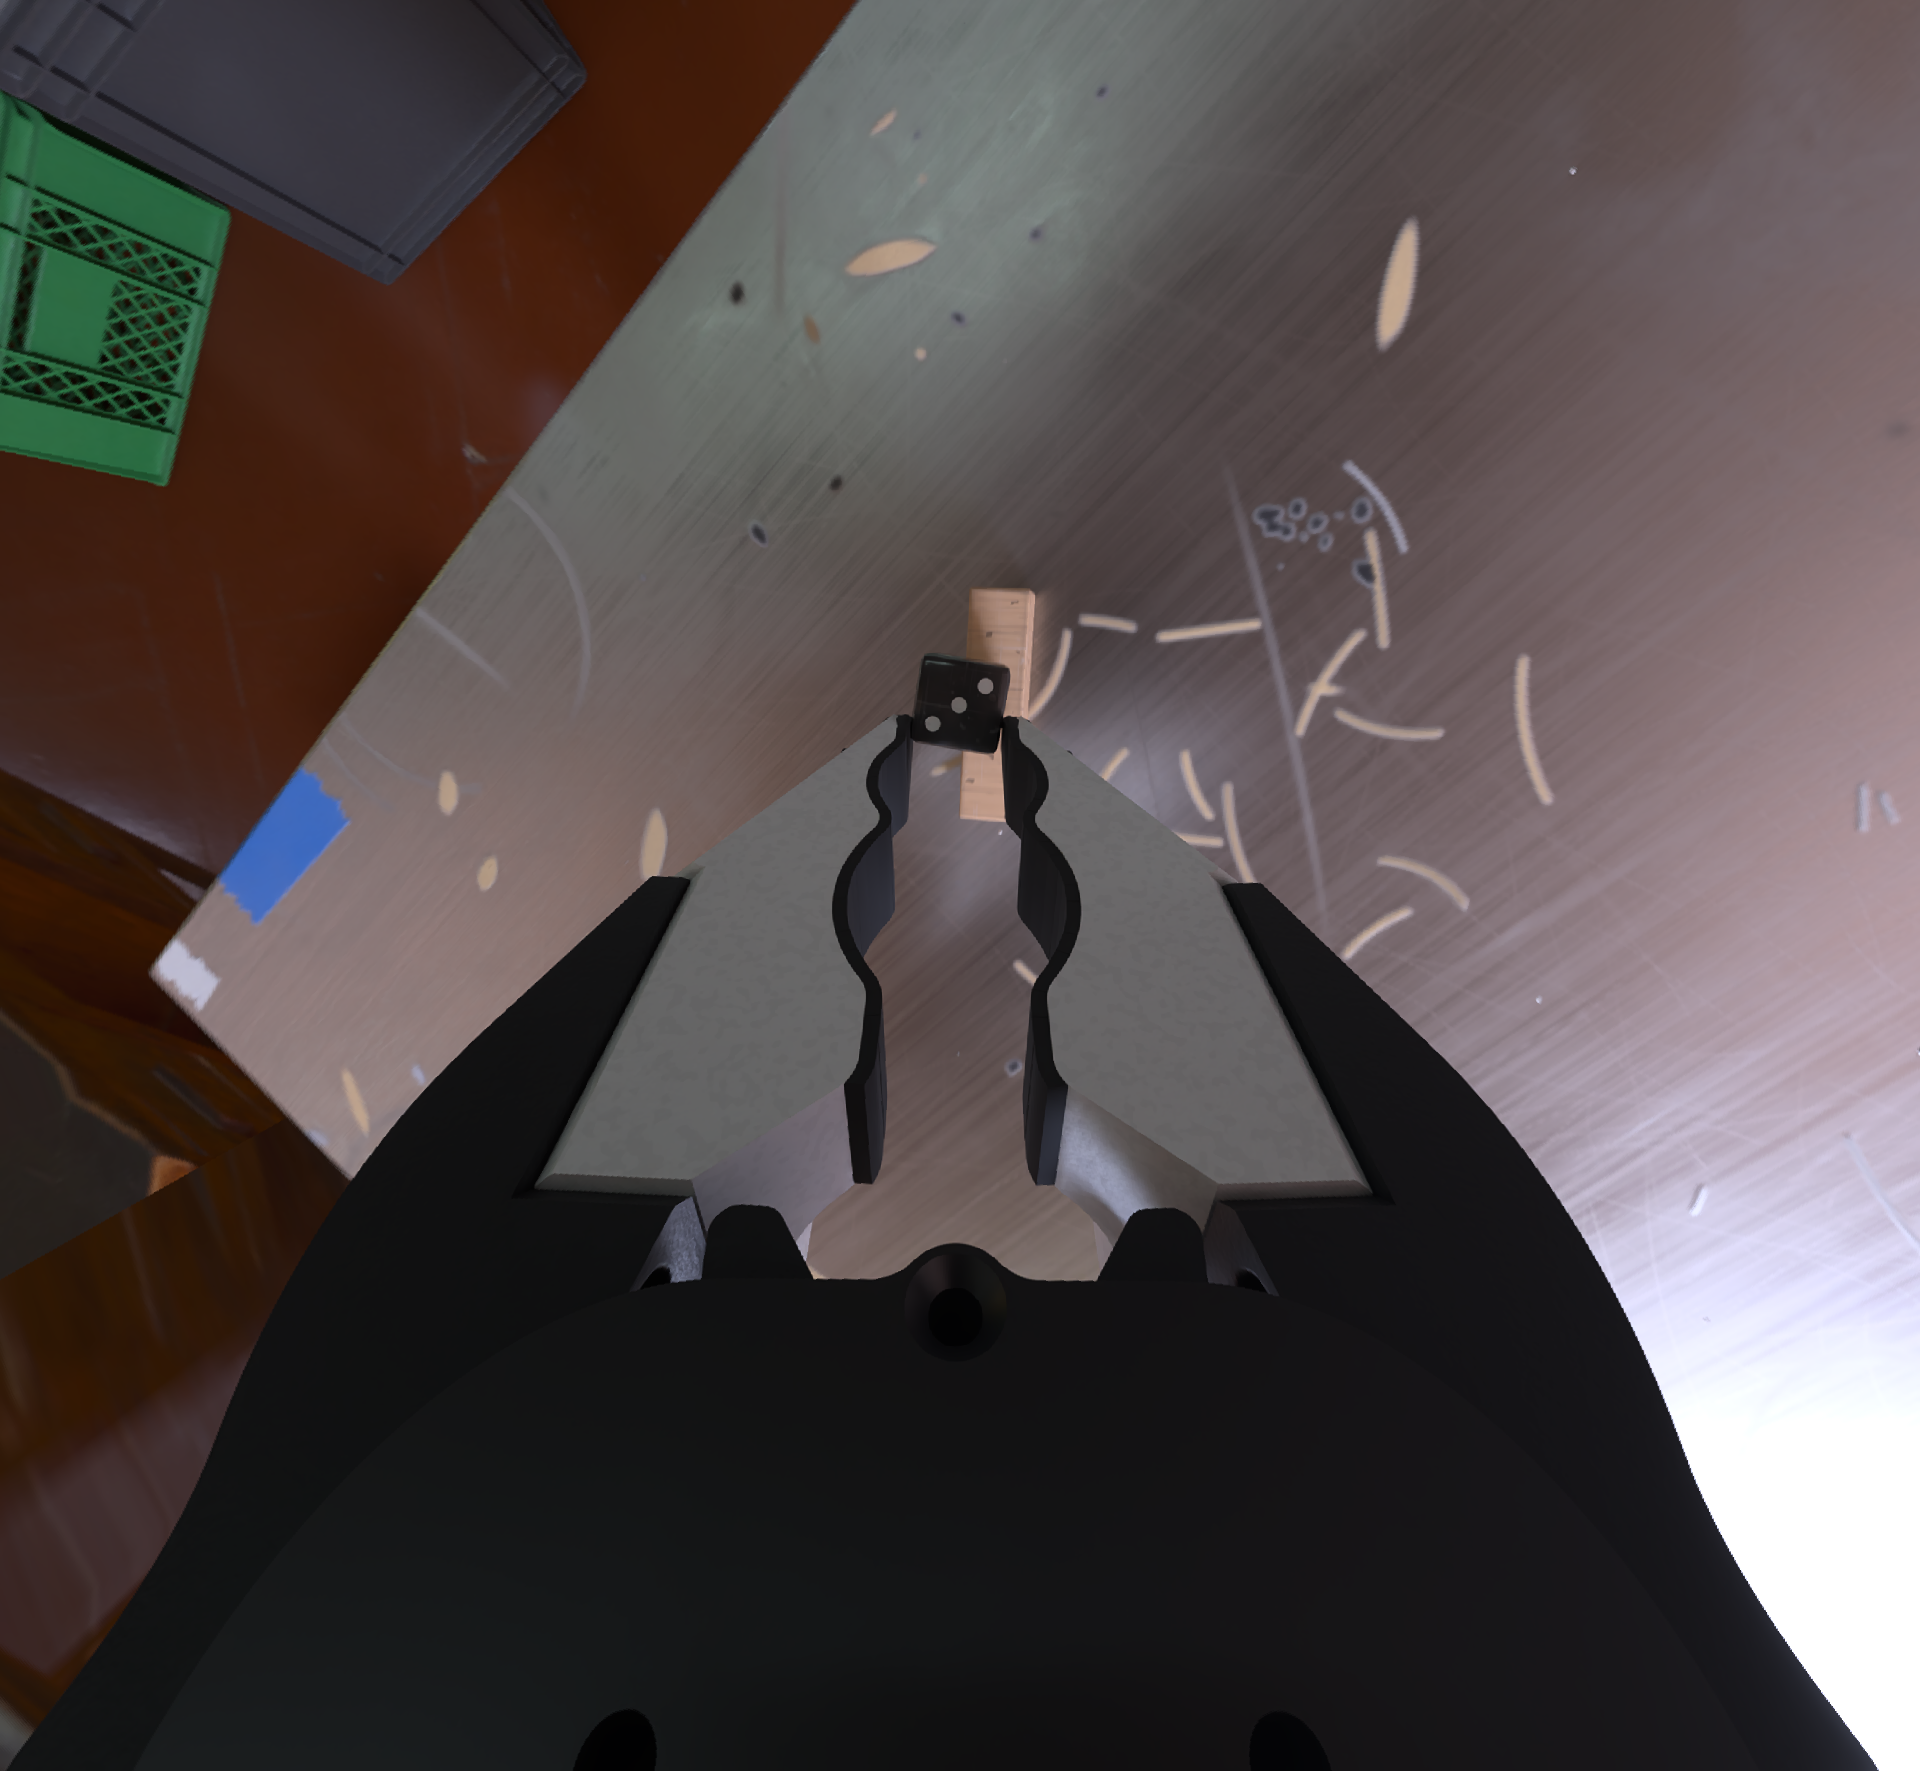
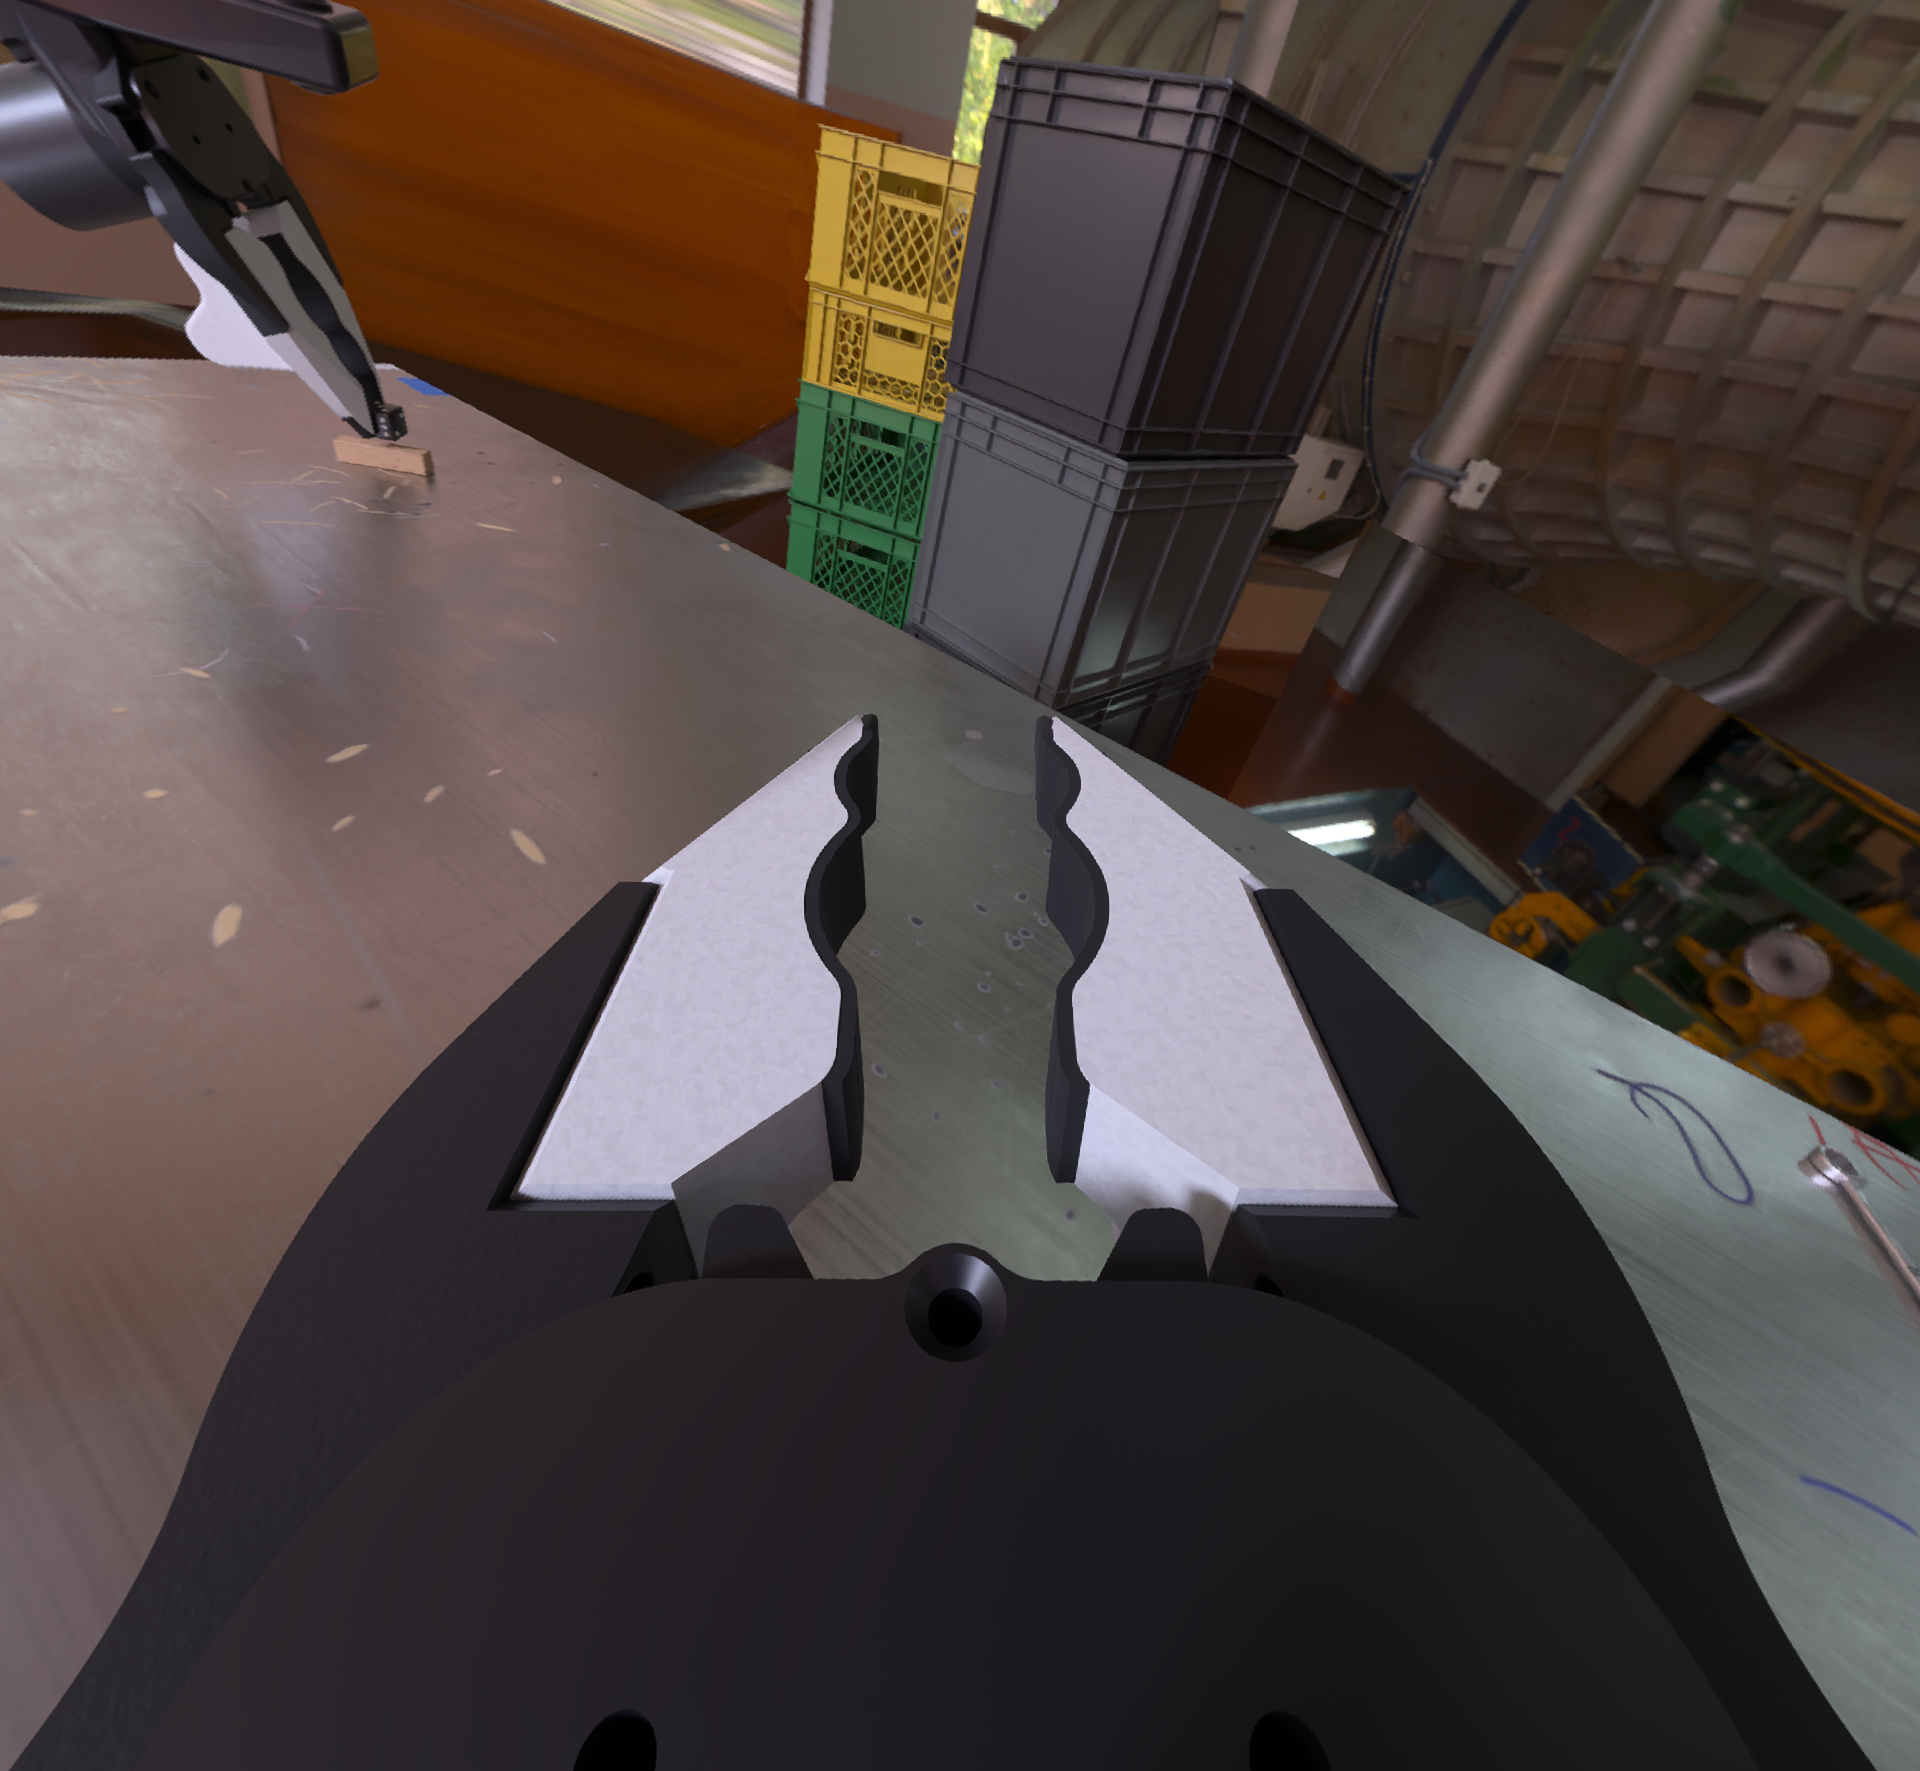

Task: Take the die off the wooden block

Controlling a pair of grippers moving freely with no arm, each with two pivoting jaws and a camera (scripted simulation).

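The left gripper (image 1: pixel 957 734) pinches the black die (image 1: pixel 962 702) at its fingertips above the wooden block (image 1: pixel 1000 641) on the table (image 1: pixel 1455 267).

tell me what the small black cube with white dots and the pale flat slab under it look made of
Small black die: probably glossy plastic, going by the faint sheen on its dark faces and its crisp white pips. Pale wooden block: light unfinished wood, matte, with fine grain lines; it is the same tan as the shavings around it.

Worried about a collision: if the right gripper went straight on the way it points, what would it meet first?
Probably the bare table: the right gripper, open, angles down toward it, nothing between.
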